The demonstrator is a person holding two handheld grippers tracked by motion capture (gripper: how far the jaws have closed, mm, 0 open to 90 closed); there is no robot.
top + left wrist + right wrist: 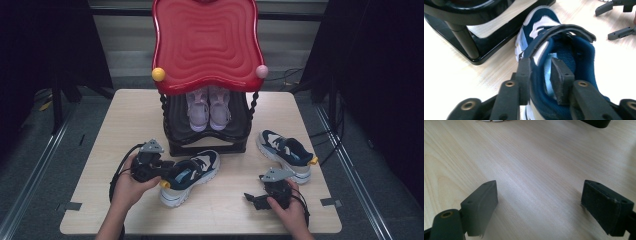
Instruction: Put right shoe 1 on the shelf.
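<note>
On the pale wood-grain table (125,130), at its far edge, stands a black two-tier shoe rack (207,132) with twisted posts, topped by a glossy red tray (205,45) moulded in rippled rings and tipped with a yellow ball (158,74) and a pink ball (262,71). A pair of pale lilac shoes (208,109) sits side by side on the rack's lower shelf. A navy-and-white sneaker (191,176) lies just in front of the rack, toe pointing toward it; its mate, the second sneaker (286,154), rests apart toward the right edge. The left gripper (167,167) is pinching the near sneaker at its heel collar: in the left gripper view one jaw sits outside the padded collar (536,85) and the other inside the opening, the soft mesh wall between them. The right gripper (250,198) lies low on the table with jaws spread wide, holding nothing. Judgement: the step in hand is lifting the sneaker toward the rack. The collar is soft and compressible, so the grip should be firm and deep enough to catch the stiffer heel counter; the thick rubber sole will weigh the toe downward, so lift slowly and keep the shoe level to clear the shelf lip.
</note>
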